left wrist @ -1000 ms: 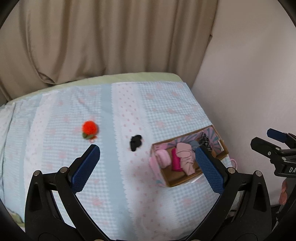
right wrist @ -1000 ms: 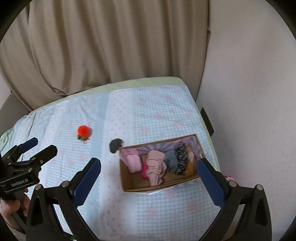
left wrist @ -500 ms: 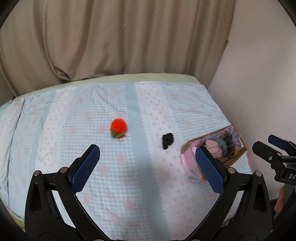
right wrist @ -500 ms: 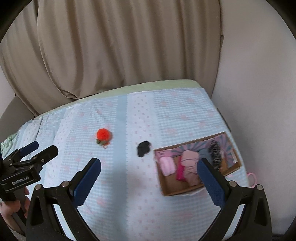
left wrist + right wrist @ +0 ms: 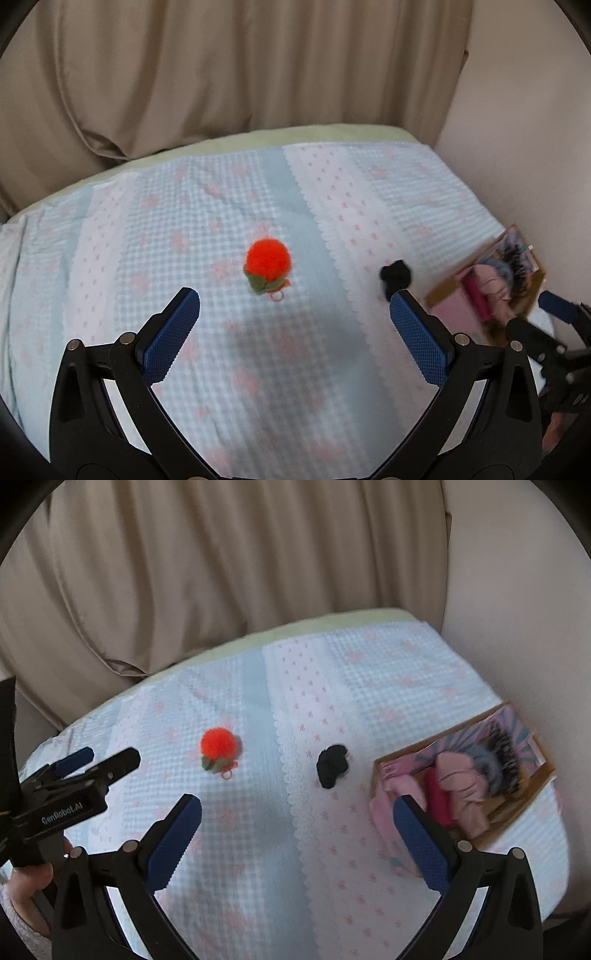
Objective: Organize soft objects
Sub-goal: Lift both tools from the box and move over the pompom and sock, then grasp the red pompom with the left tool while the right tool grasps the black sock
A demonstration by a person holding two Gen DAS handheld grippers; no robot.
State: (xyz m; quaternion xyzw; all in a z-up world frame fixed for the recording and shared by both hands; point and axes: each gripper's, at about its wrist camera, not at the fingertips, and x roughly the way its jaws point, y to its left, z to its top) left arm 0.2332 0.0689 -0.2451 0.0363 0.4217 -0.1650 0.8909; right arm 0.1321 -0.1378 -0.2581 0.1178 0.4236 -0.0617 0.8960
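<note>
A fuzzy orange-red pompom point(image 5: 268, 260) with green leaves and a small ring lies on the blue-and-pink checked bedspread point(image 5: 229, 206). It sits just beyond my left gripper point(image 5: 295, 306), which is open and holds nothing. A small black soft item point(image 5: 396, 275) lies to its right, near the right fingertip. In the right wrist view the pompom point(image 5: 218, 743) and the black item point(image 5: 332, 761) lie ahead of my open, empty right gripper point(image 5: 297, 812). A cardboard box point(image 5: 384, 775) at the right holds several pink, red and grey soft things.
Beige curtains point(image 5: 236, 74) hang behind the bed, and a pale wall point(image 5: 524, 609) runs along its right side. The box point(image 5: 443, 290) sits at the bed's right edge. A hand point(image 5: 27, 882) holds the left gripper's body point(image 5: 70, 794) at the right wrist view's left edge.
Both views have swung left and closer to the bed. The pompom now lies centred ahead of my left gripper, and the box has slid toward the right edge. Both grippers stay open.
</note>
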